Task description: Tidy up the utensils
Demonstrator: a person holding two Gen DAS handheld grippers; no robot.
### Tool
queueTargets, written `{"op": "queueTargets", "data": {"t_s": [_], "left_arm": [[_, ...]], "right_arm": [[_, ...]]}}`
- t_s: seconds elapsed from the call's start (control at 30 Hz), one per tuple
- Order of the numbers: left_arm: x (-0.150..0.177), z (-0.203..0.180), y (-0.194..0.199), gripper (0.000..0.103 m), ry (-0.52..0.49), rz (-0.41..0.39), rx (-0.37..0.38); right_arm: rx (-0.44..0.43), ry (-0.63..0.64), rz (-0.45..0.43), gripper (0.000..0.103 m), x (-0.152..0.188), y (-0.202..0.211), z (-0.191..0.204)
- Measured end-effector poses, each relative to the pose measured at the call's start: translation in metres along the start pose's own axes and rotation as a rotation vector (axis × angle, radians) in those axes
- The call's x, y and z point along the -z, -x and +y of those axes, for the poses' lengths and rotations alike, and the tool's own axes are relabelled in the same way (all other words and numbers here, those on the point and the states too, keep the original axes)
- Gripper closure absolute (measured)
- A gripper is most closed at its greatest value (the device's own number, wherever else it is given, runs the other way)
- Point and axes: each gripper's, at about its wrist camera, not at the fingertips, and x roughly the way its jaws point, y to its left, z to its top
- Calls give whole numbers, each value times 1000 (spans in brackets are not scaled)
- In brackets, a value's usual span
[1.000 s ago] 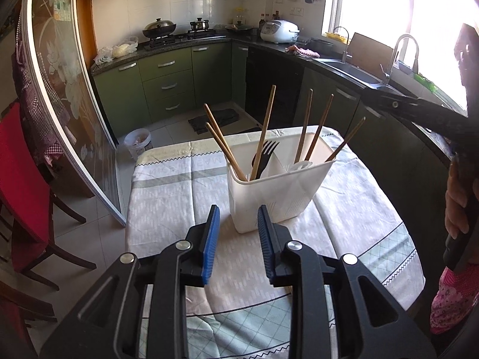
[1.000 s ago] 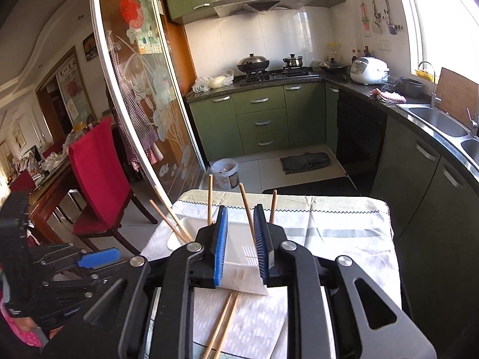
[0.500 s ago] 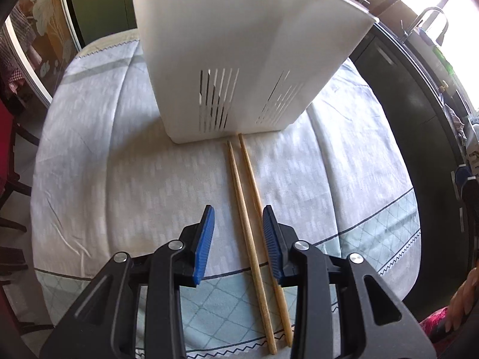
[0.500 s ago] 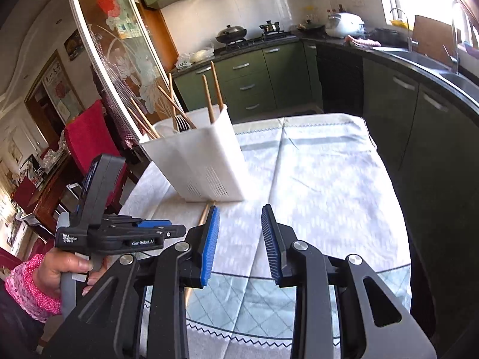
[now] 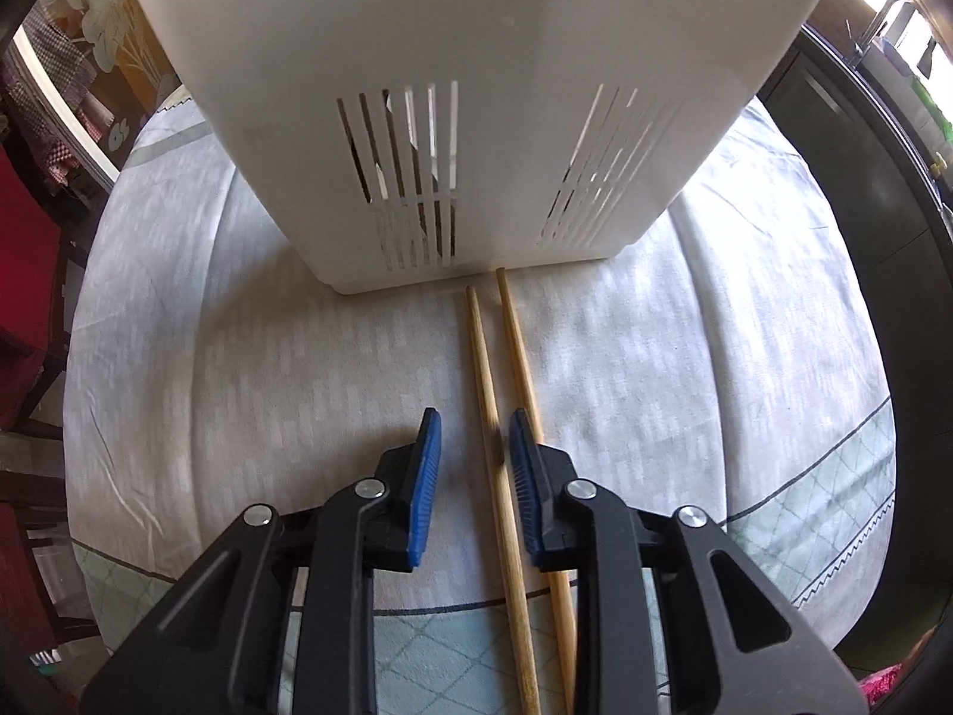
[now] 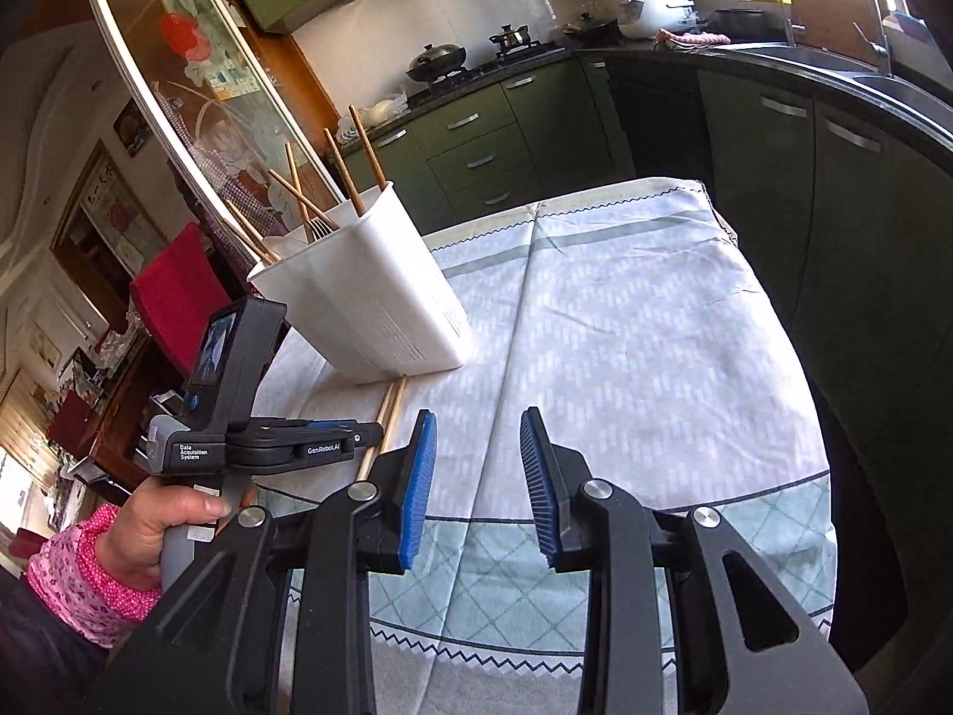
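Two wooden chopsticks (image 5: 494,417) lying flat on the pale patterned tablecloth (image 5: 238,369), side by side and almost parallel, long axes running near to far; thin far tips right at the foot of the white slotted utensil holder (image 5: 464,119), the right-hand tip reaching the base, the left-hand one stopping just short. Near ends running out under the left gripper (image 5: 472,435). Left gripper low over the cloth, pointing straight at the holder along the sticks, blue pads parted by a narrow gap; left chopstick lying in that gap, right one passing beneath the right pad, neither one clamped. From the right wrist view, holder (image 6: 381,298) standing upright at the left side of the table, more chopsticks and a fork (image 6: 318,229) leaning out of its top. Left hand (image 6: 173,518) in a pink floral sleeve wrapped round the left gripper's handle, gripper level and aimed rightward at the lying pair (image 6: 387,417). Right gripper (image 6: 478,447) hovering above bare cloth to the right of the chopsticks, pads spread wide with nothing between them.
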Motion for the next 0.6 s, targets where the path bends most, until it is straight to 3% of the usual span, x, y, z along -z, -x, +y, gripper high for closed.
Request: {"op": "queueTargets", "data": {"t_s": [0.23, 0.4, 0.6], "left_arm": [[0, -22, -9, 85, -32, -15, -47], [4, -26, -8, 95, -46, -8, -28], [15, -5, 7, 96, -44, -30, -12]], "right_arm": [[-15, -20, -1, 71, 1, 3, -4], [-18, -26, -1, 70, 2, 3, -4], [-14, -22, 0, 70, 1, 3, -2]]}}
